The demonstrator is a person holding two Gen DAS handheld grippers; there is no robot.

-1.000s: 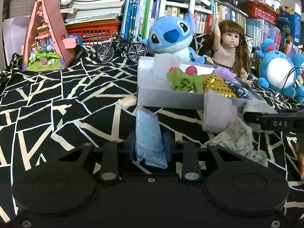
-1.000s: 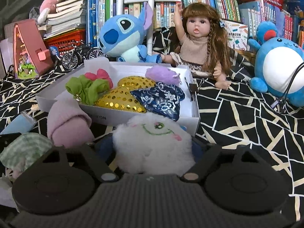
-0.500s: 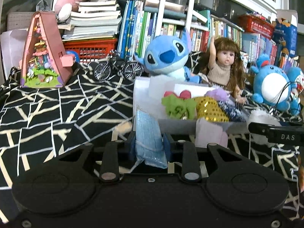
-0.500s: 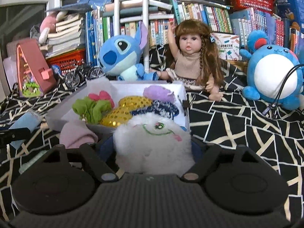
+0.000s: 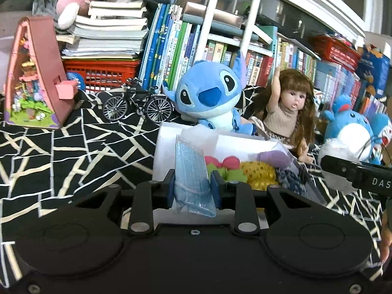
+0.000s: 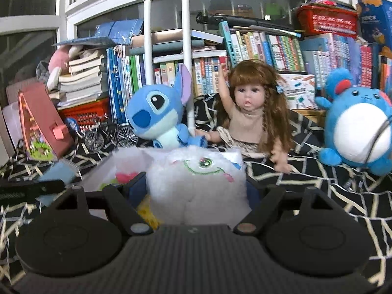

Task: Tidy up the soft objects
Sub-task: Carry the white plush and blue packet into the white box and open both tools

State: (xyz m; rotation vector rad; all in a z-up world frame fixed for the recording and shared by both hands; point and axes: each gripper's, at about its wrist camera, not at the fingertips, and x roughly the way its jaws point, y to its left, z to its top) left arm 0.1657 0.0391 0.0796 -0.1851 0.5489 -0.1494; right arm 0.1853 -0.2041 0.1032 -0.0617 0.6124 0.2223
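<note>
Black cloth with pale crack lines (image 5: 73, 152) covers the surface; books and toys line the back. White box (image 5: 166, 152) sits mid-cloth in front of the blue plush (image 5: 210, 95) and doll (image 5: 291, 112), already holding soft items: green and pink fabric (image 5: 220, 165), gold sequin piece (image 5: 257, 174), purple bit behind. Box lies straight ahead of and below both grippers. Right gripper (image 6: 196, 191) is clamped wide around a fluffy white plush (image 6: 196, 183) with a stitched face, hanging over the box's near edge. Left gripper (image 5: 192, 187) is pinched narrow on a bagged light-blue mask (image 5: 191, 171), long axis running up along the fingers, at the box's left near corner. Judgement: both loads are carried boxward; which hand is nearer the open interior I can't tell. The box looks crowded, so the plush may sit on top.
</note>
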